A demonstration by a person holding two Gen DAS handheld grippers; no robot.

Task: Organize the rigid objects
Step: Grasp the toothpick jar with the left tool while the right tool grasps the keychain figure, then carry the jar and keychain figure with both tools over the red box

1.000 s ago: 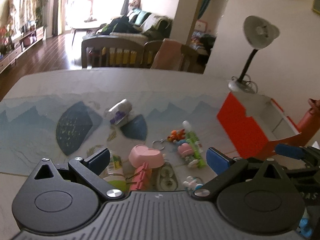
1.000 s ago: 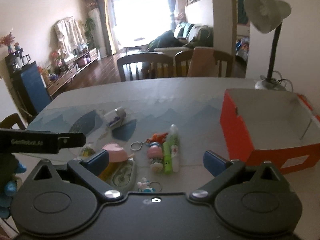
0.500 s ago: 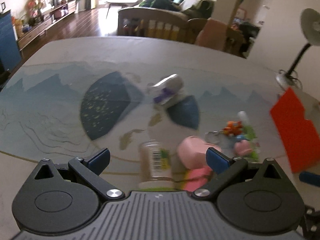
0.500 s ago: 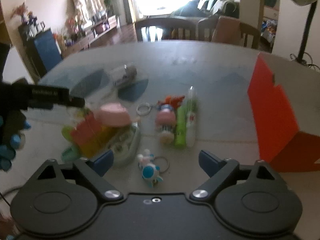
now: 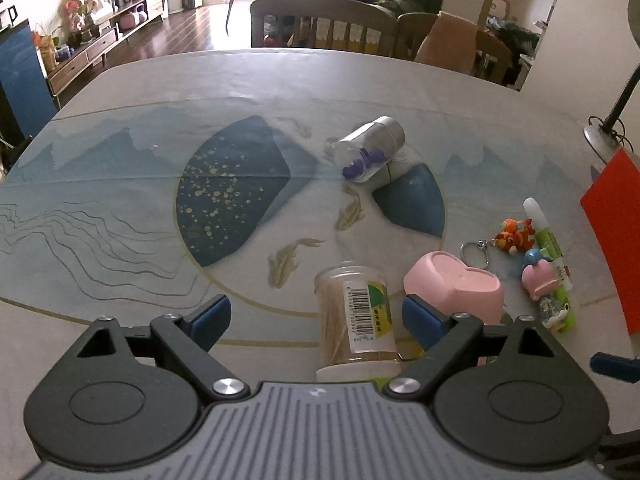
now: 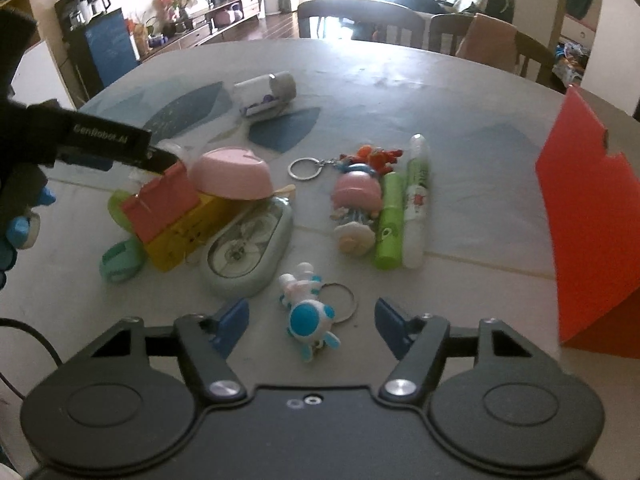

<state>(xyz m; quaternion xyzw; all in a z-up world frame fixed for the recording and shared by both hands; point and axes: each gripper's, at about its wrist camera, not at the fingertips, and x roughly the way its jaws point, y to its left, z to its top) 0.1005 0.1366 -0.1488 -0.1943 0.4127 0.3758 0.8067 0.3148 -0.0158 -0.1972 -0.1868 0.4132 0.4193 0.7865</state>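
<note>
My left gripper (image 5: 316,314) is open, low over the table; a clear toothpick jar (image 5: 356,316) lies between its fingers, nearer the right one. A pink heart-shaped case (image 5: 454,284) sits just right of the jar. My right gripper (image 6: 312,322) is open with a blue-and-white rabbit keychain (image 6: 308,316) between its fingers. Ahead lie an oval grey case (image 6: 248,246), red and yellow blocks (image 6: 172,208), the pink case (image 6: 232,176), a pink doll keychain (image 6: 356,204) and green and white tubes (image 6: 404,208). The left gripper's side shows at the left in the right wrist view (image 6: 108,140).
An open red box (image 6: 592,216) stands at the right, also seen in the left wrist view (image 5: 616,232). A clear jar with purple pieces (image 5: 370,148) lies further back on the patterned tablecloth (image 5: 160,184). Chairs stand beyond the far table edge. A lamp base (image 5: 600,136) is at far right.
Both grippers have moved down and forward, closer to the objects. The toothpick jar now lies between my left fingers, and the rabbit keychain between my right fingers.
</note>
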